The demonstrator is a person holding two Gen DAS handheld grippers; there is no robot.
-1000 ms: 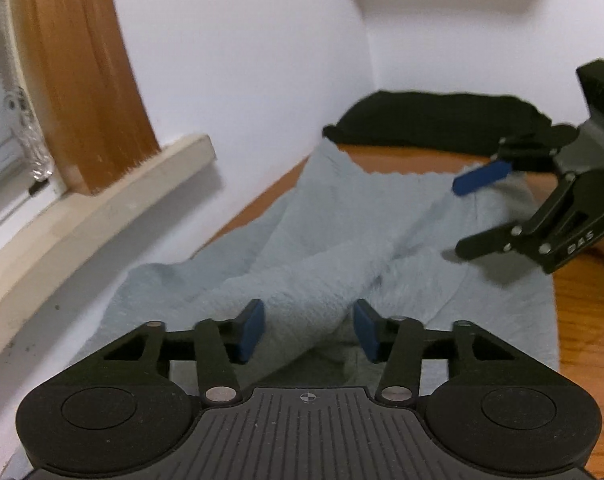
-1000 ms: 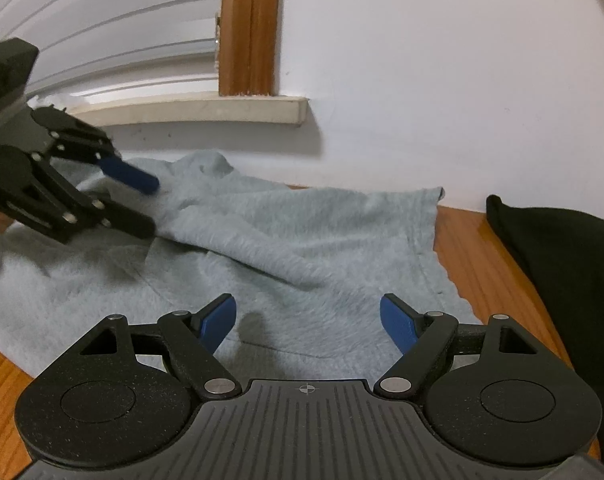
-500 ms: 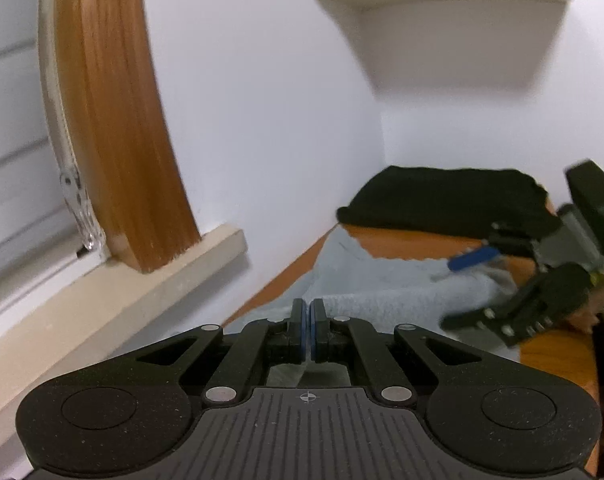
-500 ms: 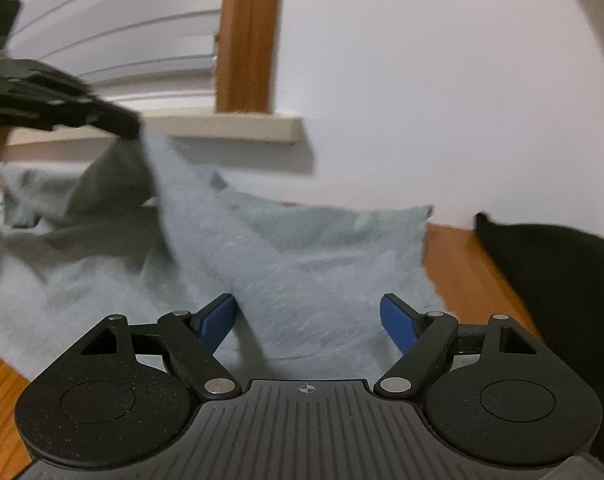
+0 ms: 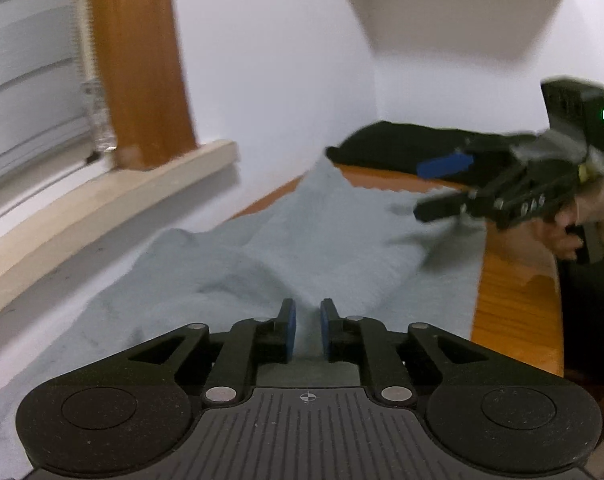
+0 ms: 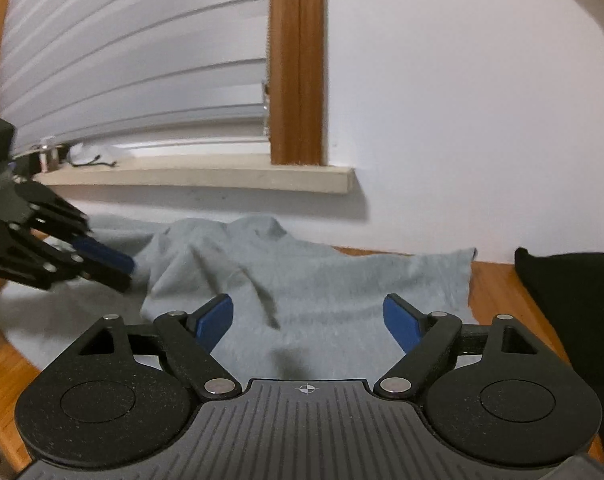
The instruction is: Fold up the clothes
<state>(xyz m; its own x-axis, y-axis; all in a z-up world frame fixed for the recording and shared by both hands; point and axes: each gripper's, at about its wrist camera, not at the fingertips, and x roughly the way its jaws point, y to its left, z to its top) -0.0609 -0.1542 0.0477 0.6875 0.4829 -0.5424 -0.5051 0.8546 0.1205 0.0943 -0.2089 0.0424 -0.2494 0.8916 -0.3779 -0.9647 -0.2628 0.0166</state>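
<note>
You are working in a domestic room: a wooden tabletop [image 6: 498,284] set against a white wall [image 6: 462,120], a wood-framed window [image 6: 298,64] with slatted blinds [image 6: 134,60] and a pale sill [image 6: 206,178], and clothing [image 6: 302,280] spread out.

Left claw [image 5: 306,330] nearly closed with a narrow gap; right claw [image 6: 308,318] spread wide.

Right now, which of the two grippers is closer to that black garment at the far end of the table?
The right gripper. It hovers open over the grey garment close to the black garment; the left gripper is farther back, fingers around a grey fold.
</note>
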